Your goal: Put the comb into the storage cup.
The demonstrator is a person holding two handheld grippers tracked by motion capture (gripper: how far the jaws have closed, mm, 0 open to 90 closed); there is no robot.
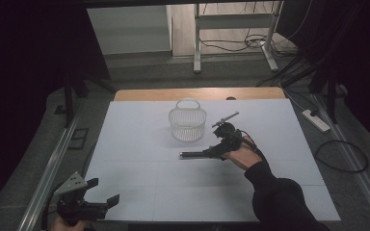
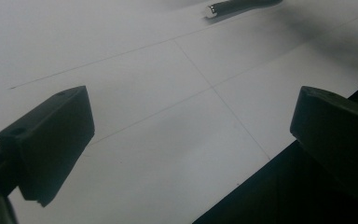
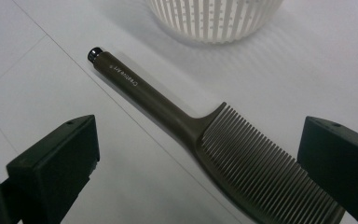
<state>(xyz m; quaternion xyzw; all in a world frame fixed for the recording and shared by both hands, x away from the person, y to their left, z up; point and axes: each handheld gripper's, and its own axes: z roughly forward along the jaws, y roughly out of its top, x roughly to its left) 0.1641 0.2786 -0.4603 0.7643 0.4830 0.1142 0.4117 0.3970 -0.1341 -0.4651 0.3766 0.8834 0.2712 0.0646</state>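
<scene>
The right gripper [image 3: 198, 158] hangs with its jaws spread wide, grasping nothing, over a dark comb [image 3: 223, 149] that lies flat on the white table [image 1: 139, 144] between them. The comb is smooth plastic, with a long round handle and fine straight teeth. Just beyond its handle stands a white slatted basket [image 1: 187, 123], round with a hoop handle; what it holds cannot be told. The left gripper [image 1: 101, 192], also spread and empty, sits well apart at the table's near left corner.

Comb [image 3: 242, 154] between wide-apart jaws of right gripper [image 3: 200, 163]
Flat on white table [image 3: 51, 60] — handle points toward white basket [image 3: 214, 18].
</scene>
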